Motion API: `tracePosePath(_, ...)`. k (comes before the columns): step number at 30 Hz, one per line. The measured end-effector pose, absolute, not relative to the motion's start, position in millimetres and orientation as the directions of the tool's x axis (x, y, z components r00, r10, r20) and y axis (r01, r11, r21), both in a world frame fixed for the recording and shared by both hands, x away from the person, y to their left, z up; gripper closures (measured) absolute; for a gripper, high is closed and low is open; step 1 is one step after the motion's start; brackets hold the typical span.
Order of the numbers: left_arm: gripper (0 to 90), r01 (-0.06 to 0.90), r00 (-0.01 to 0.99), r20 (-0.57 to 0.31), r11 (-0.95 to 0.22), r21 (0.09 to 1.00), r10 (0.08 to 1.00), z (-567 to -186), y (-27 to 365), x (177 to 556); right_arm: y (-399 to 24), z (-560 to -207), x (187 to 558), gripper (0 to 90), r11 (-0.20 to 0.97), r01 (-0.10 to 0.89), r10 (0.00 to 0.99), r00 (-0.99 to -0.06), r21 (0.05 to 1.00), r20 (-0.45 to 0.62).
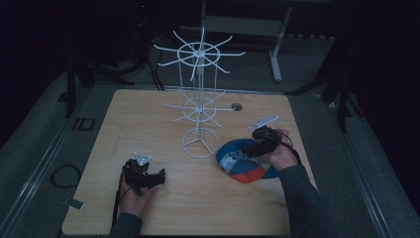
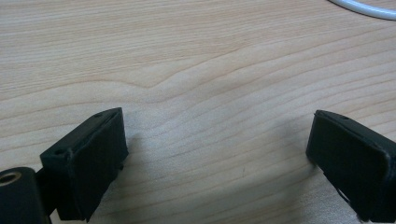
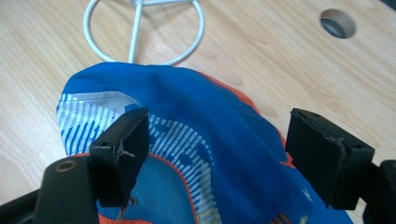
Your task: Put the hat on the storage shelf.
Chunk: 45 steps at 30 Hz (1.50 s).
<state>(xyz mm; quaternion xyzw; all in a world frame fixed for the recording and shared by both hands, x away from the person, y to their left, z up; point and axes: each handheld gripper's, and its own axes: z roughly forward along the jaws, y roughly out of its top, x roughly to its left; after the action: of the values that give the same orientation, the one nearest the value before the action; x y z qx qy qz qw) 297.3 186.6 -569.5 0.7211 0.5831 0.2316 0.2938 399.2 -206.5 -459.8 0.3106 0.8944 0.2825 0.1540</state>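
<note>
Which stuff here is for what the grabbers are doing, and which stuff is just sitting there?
Probably for the job:
- blue and orange cap, with the open right gripper around it
- white wire rack, maybe where the cap hangs

Just there:
- open left gripper, over bare table
- round hole in the table

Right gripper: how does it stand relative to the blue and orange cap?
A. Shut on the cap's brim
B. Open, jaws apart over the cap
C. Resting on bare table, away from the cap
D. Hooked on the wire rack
B: the right gripper has its jaws spread wide, with the cap lying between and below them.
</note>
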Motion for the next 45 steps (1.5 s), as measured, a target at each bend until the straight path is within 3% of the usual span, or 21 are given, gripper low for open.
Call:
tracePosePath(31,5.4,0.704,0.223,-0.008,-0.156,0.693,0.975,-569.4,185.4,297.2,-187.3,-477.6,421.9,22.9,0.706,0.488,0.588,-0.808,0.513,-0.039)
tracePosePath(38,5.4,0.704,0.223,-0.008,-0.156,0.693,0.975,-569.4,185.3,297.2,-185.3,-487.5,428.7,23.8,0.742,0.49,0.559,-0.829,0.458,-0.018)
tracePosePath(41,5.4,0.703,0.224,-0.008,-0.156,0.693,0.975,-569.4,185.3,297.2,-183.4,-490.8,429.2,25.9,0.753,0.484,0.544,-0.839,0.445,-0.006)
tracePosePath(45,5.4,0.704,0.224,-0.009,-0.156,0.693,0.974,-569.5,185.2,297.2,-181.5,-495.6,429.5,37.0,0.774,0.474,0.524,-0.852,0.419,-0.004)
